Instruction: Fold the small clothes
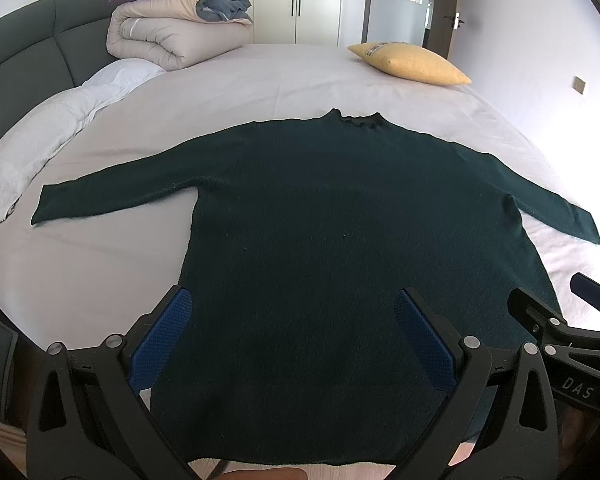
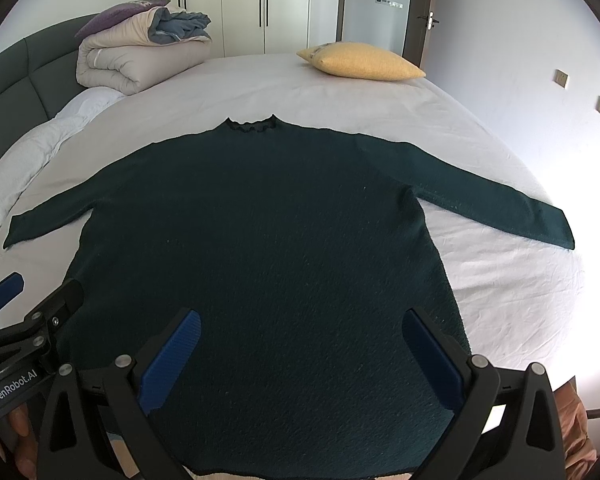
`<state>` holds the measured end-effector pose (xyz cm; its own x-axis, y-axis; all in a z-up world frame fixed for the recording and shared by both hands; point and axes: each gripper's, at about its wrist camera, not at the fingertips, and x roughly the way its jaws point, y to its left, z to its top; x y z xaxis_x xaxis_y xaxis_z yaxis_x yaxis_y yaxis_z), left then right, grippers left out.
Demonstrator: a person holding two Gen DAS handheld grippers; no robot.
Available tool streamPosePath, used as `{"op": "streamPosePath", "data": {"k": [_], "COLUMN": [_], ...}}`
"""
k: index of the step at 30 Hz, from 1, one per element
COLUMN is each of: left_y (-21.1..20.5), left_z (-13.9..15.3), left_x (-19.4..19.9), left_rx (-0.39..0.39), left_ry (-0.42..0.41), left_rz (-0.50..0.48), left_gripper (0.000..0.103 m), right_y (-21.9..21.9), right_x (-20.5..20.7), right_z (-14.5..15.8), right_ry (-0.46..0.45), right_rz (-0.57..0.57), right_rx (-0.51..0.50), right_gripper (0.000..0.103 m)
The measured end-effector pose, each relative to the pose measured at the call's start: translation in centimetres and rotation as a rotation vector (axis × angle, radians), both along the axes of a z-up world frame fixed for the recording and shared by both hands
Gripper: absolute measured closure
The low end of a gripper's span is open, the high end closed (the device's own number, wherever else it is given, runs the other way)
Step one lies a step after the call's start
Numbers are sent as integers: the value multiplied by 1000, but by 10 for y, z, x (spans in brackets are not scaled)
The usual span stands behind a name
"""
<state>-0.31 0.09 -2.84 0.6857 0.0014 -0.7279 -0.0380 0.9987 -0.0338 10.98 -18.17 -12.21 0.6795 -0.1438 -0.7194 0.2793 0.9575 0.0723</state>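
A dark green long-sleeved sweater (image 1: 340, 208) lies flat on the bed, collar far, hem near me, both sleeves spread out to the sides. It also shows in the right wrist view (image 2: 260, 240). My left gripper (image 1: 292, 300) is open and empty, held above the hem on the sweater's left part. My right gripper (image 2: 302, 324) is open and empty above the hem on the right part. Each gripper shows at the edge of the other's view: the right one (image 1: 552, 312), the left one (image 2: 40, 296).
The bed (image 1: 260, 80) has a pale sheet. A folded duvet stack (image 1: 172, 28) and a white pillow (image 1: 60, 132) lie at the far left by the green headboard. A yellow cushion (image 1: 412, 62) lies at the far right. Wardrobes and a door stand behind.
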Motion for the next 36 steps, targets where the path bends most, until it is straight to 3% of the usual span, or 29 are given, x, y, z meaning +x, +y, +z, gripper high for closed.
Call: {"op": "streamPosePath", "data": {"k": [36], "left_y": [-1], "left_z": [-5], "left_x": [-9], "left_rx": [3], "left_ry": [11], "left_rz": [-1], "left_gripper": [0], "right_y": [4], "right_x": [-4], "right_z": [-8], "right_ry": [5], "right_rz": [0], "right_rx": [1], "right_gripper": [0]}}
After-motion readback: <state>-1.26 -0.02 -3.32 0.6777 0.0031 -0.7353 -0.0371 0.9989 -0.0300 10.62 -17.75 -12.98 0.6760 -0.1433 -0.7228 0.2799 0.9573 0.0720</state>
